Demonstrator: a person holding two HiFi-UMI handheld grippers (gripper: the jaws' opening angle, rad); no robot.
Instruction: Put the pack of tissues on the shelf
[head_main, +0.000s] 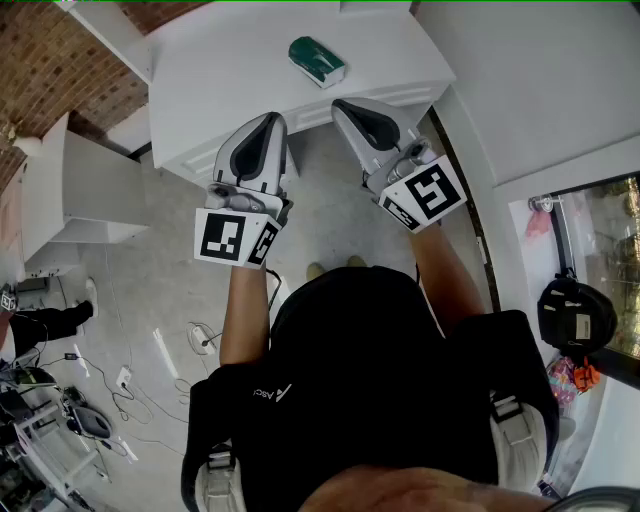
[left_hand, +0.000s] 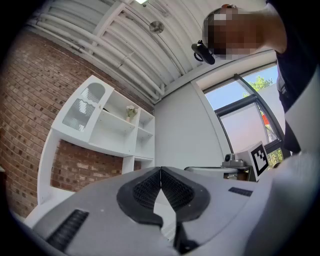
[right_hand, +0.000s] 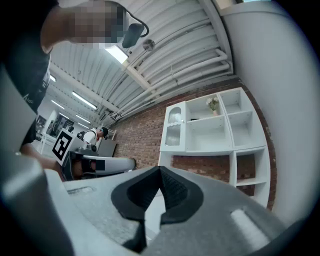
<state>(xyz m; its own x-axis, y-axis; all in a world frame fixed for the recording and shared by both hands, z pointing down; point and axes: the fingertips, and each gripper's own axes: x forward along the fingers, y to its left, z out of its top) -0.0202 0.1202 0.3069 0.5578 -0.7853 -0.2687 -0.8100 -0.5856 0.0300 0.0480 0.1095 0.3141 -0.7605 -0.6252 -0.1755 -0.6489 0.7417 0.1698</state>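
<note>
The pack (head_main: 317, 60), green with a white edge, lies flat on the white table (head_main: 230, 70), towards its near edge. Both claws are held side by side over the floor in front of the table, tips pointing towards it. The left claw (head_main: 270, 120) has its tip at about the table's edge, to the left of the pack and well short of it. The right claw (head_main: 343, 104) is nearer, its tip just below and slightly right of the pack, but apart from it and not touching.

Seen in its own view, the left claw (left_hand: 161, 171) has its jaws pressed together with nothing between them. The right claw (right_hand: 160, 171) is likewise closed and empty. Both gripper views look up at the white shelf (left_hand: 115, 125) (right_hand: 215, 125), which stands against a brick wall (left_hand: 30, 125).
</note>
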